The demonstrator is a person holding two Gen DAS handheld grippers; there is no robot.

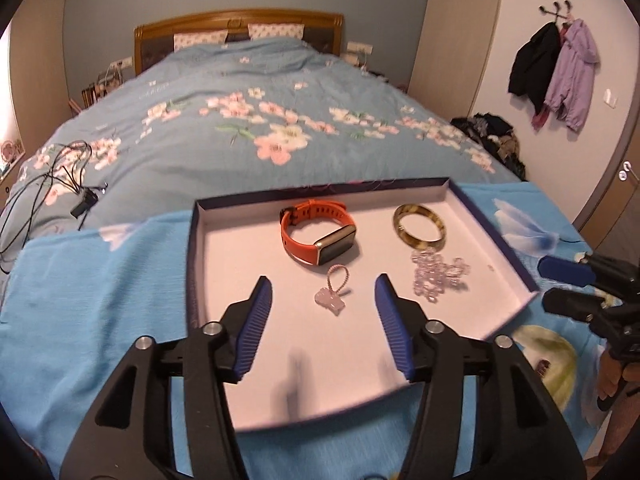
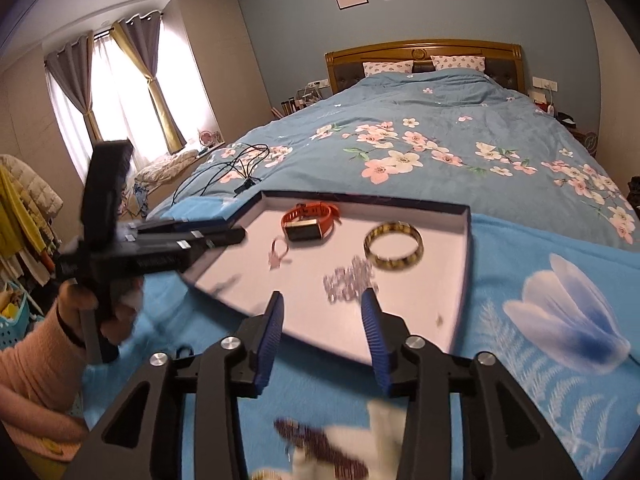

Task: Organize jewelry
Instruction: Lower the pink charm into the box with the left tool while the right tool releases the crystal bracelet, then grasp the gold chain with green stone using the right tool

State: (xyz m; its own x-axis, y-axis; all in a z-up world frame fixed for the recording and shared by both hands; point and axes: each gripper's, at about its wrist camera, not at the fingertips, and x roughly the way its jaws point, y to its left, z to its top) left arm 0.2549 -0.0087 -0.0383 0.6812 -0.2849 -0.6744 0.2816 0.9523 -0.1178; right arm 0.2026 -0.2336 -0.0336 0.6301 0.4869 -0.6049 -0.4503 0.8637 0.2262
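Matt white card tray (image 1: 496, 236) with dark rim, orange rubbery watch (image 1: 318, 232) with glossy glass face, polished mottled bangle (image 1: 419, 229), clear glassy bead bracelet (image 1: 438, 274), soft blue printed cloth (image 1: 100, 280), ribbed blue plastic pads on black jaws, varnished wooden headboard (image 1: 240, 20).

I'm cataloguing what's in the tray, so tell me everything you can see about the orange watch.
The orange watch has a rubbery-looking orange strap with small holes, closed into a loop with a dark buckle, and a rectangular dark screen in a pale metallic frame. It rests on its side at the far middle of the white tray, screen angled outward. Nothing touches it but the tray floor; the pink charm lies apart, just in front.
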